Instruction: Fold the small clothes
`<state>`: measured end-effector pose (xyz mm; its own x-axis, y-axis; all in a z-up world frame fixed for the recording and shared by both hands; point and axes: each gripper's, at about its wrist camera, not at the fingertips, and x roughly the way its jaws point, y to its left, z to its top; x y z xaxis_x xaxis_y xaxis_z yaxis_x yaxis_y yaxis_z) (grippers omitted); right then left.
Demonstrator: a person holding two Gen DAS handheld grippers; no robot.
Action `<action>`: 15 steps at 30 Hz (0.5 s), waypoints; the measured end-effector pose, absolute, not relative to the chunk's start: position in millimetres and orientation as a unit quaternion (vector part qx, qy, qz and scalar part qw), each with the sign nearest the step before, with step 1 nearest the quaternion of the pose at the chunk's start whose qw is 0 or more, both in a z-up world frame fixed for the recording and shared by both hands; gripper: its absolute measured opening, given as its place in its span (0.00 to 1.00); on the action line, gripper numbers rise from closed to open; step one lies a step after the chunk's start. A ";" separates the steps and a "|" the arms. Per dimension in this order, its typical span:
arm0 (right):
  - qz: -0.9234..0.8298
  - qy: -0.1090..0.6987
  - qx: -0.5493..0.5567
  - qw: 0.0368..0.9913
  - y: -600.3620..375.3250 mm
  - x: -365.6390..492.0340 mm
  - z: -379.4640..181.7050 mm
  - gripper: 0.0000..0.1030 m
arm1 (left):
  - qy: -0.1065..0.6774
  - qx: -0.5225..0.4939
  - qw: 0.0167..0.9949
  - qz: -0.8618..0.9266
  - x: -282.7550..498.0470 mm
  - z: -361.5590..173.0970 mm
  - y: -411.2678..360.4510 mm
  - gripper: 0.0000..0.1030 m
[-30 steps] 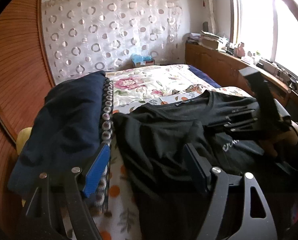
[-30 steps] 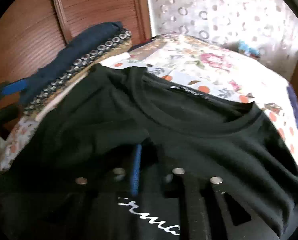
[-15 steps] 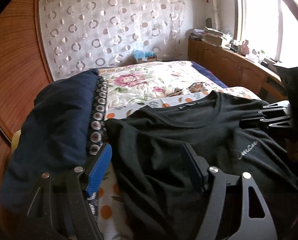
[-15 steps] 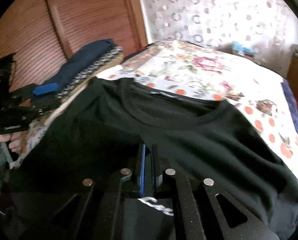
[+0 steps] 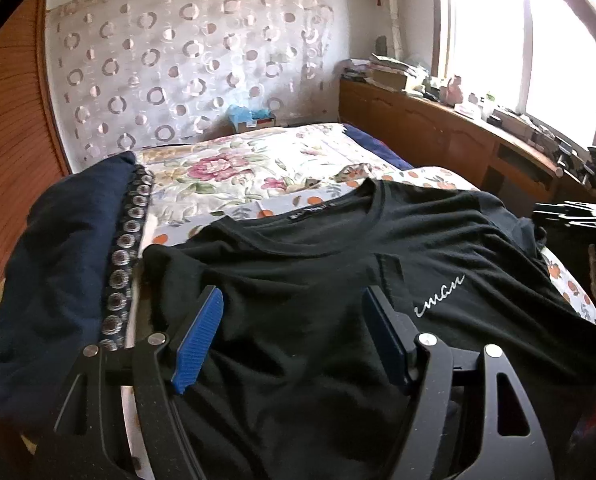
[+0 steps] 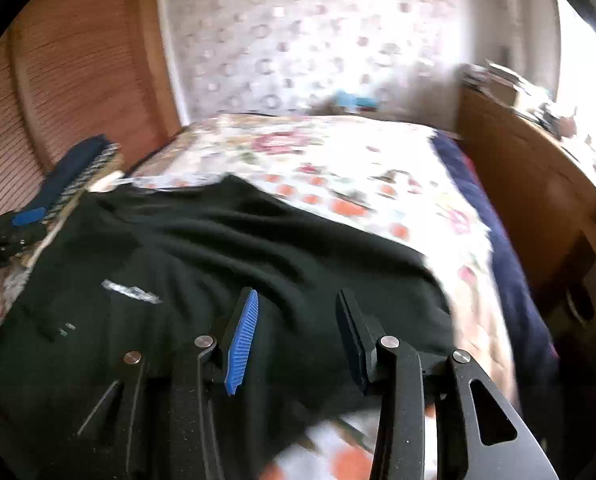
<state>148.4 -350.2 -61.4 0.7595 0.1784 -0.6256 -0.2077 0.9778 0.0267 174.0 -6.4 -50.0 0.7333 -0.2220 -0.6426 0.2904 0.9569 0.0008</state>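
My left claw (image 5: 292, 338): I am holding it wide apart over the near half of the shirt, nothing between the blue pads (image 5: 197, 340), nothing gripped.
My right claw (image 6: 294, 336): its jaws have just been opening and are standing partly apart now; no cloth is lying between them (the view is smeared, but the gap reads clear). I am carrying it over the shirt's right side, near that edge.
Black T-shirt (image 5: 330, 280): it is lying front up on the bed, neckline away from me, white script on the chest, sleeves rumpled and the body creased rather than flat.
Step in hand: I am judging this as the laying-out stage, with the shirt spread and both claws empty, and no fold made yet.
Next move: I am expecting to need a pinch on a side edge or sleeve with each claw, then a carry across toward the middle (thin, limp cloth, so the pads must bite right at the edge).
Navy garment (image 5: 58, 264): it is sitting folded at the left, just beside the shirt.
Floral bedspread (image 5: 258, 168): it is running on beyond the neckline toward the curtained wall.
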 end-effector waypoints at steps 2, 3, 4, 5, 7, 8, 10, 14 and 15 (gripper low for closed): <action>0.076 0.335 -0.009 0.939 -371.7 133.8 -66.9 0.41 | 0.344 0.052 0.926 -0.144 177.4 -54.5 -12.2 0.71; 0.066 0.337 -0.002 0.939 -378.9 128.8 -69.7 0.41 | 0.347 0.053 0.925 -0.146 178.6 -56.4 -14.5 0.71; 0.059 0.342 0.003 0.938 -388.4 123.5 -74.3 0.41 | 0.349 0.056 0.924 -0.148 179.8 -58.9 -17.4 0.71; 0.048 0.347 0.008 0.936 -396.5 118.9 -79.5 0.41 | 0.353 0.059 0.922 -0.149 180.9 -61.4 -20.1 0.71; 0.030 0.357 0.012 0.933 -406.7 112.4 -88.0 0.41 | 0.364 0.066 0.916 -0.156 185.2 -68.1 -27.0 0.71; 0.025 0.363 0.017 0.931 -409.4 112.1 -91.2 0.41 | 0.368 0.068 0.914 -0.158 186.2 -70.5 -28.7 0.71; 0.018 0.368 0.024 0.929 -415.5 106.6 -97.9 0.41 | 0.380 0.074 0.908 -0.160 189.9 -77.1 -34.4 0.71; 0.016 0.380 0.038 0.924 -419.0 113.4 -99.9 0.41 | 0.403 0.090 0.895 -0.167 195.6 -88.8 -44.4 0.71; 0.017 0.382 0.041 0.923 -418.8 113.6 -99.0 0.41 | 0.408 0.092 0.893 -0.168 196.8 -91.2 -46.3 0.71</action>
<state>113.6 -418.8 -99.0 0.7072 0.0632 -0.7042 -0.0007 0.9961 0.0888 196.8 -46.3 -91.2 0.6105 -0.2237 -0.7598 0.3745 0.9268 0.0280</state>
